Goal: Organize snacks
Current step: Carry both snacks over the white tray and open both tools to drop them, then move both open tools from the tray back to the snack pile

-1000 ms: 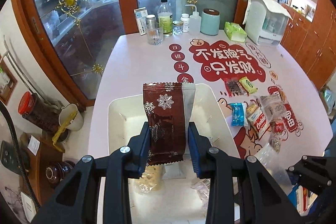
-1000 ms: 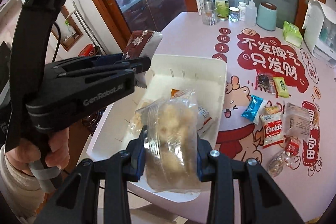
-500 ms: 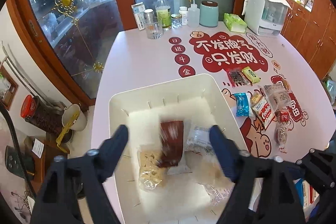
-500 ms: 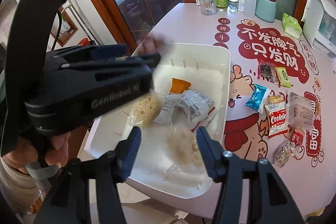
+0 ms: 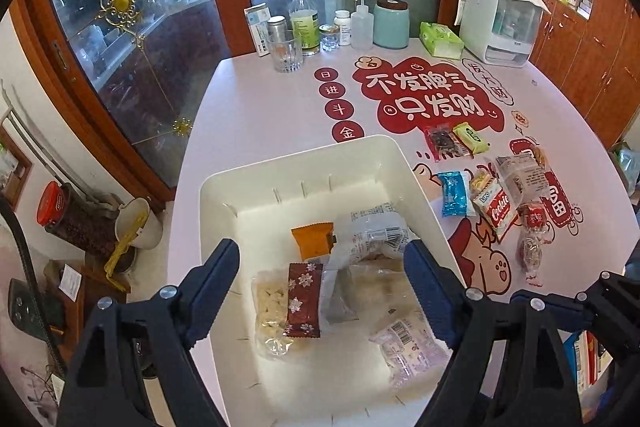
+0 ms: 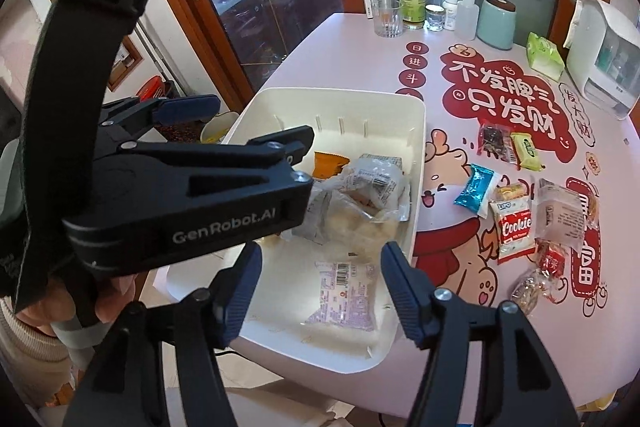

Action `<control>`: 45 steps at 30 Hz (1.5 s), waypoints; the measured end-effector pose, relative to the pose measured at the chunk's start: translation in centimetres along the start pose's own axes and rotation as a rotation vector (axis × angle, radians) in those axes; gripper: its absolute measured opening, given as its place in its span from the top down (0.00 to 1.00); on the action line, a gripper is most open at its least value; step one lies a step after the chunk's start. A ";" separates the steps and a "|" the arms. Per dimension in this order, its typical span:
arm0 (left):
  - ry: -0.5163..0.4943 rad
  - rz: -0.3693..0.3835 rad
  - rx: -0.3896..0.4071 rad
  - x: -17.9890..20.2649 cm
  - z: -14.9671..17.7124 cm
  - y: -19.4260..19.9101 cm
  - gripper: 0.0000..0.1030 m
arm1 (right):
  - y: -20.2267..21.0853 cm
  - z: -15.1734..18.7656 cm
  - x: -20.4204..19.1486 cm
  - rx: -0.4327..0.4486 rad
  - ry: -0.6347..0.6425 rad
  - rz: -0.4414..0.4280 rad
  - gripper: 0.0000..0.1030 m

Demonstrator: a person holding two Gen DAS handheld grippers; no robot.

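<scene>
Left claw [image 5: 320,267] spread wide, nothing between the pads; jaws have just been opening, and the maroon packet [image 5: 304,301] lies flat in the bin [image 5: 304,163] directly below the gap, on top of a clear bag of pale pieces [image 5: 269,311]. Right claw [image 6: 318,275] also spread and empty, jaws likewise just opened; under it on the bin floor lies a clear bag [image 6: 352,223] and, nearer the bin's front edge, a purple-print packet [image 6: 344,297]. An orange packet [image 5: 313,240] sits toward the bin's far wall. Bin stands at the near left edge of the surface [image 5: 256,107]. Remaining snacks lie loose on the surface to the right of the bin: blue packet [image 6: 476,189] closest to the bin's right wall, then cookie packet [image 6: 514,227], clear packet [image 6: 562,211], red candy [image 6: 552,259], dark packet [image 6: 494,141] and green packet [image 6: 526,147] farther back. Judgement: next pick lies rightward of both claws; the right claw is nearer. Blue packet's long axis runs obliquely, near end toward the bin, so the claw would need to close across its short side.
</scene>
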State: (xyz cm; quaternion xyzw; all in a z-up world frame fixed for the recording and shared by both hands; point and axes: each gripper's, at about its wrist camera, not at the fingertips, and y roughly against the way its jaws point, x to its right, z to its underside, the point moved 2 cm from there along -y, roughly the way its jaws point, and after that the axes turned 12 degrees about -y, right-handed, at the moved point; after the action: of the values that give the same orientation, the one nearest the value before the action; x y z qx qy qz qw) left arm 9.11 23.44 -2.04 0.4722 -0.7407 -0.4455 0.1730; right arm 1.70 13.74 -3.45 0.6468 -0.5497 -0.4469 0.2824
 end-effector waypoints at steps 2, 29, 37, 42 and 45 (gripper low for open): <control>0.000 0.008 0.000 0.3 -0.1 -0.1 0.18 | 0.3 0.1 0.3 0.008 -0.002 0.005 0.39; -0.063 0.122 -0.014 7.9 -6.6 -3.5 0.18 | 4.4 -1.9 10.2 0.148 -0.194 0.033 0.39; -0.079 0.135 -0.035 11.3 -11.6 -7.0 0.17 | 5.2 -4.1 19.5 0.199 -0.332 0.116 0.39; -0.060 0.138 -0.076 13.4 -15.0 -11.4 0.17 | 5.6 -6.3 27.7 0.241 -0.436 0.215 0.39; -0.051 0.137 -0.132 14.6 -16.5 -15.0 0.17 | 5.2 -7.4 32.0 0.241 -0.479 0.251 0.39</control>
State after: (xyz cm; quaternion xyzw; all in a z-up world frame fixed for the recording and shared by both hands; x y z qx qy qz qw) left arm 21.21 0.40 -7.84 0.3964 -0.7443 -0.4926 0.2150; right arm 5.78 -19.26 -4.26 0.4788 -0.7254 -0.4800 0.1188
